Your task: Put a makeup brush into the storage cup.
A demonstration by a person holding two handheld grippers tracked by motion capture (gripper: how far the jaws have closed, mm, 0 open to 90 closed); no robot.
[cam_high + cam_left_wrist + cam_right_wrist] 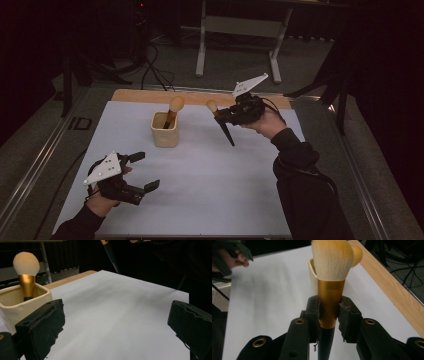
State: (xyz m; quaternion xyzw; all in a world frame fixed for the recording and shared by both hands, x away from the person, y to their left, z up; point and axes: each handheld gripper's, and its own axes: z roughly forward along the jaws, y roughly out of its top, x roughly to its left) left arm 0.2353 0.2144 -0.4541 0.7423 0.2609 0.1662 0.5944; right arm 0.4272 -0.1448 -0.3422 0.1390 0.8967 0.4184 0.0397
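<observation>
Brush (331,285): gold ferrule clamped by right gripper (329,312), right gripper view.

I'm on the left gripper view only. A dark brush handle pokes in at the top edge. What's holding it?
Observer: The right claw is shut on the gold ferrule of that black-handled, cream-bristled makeup brush.
Operator: How does it sit?
Observer: From the high view it is tilted, bristles up, handle tip pointing down at the white table sheet.
Operator: And my left claw from above?
Observer: The left claw is open at the sheet's near left, apart from the cream square ceramic cup.
</observation>
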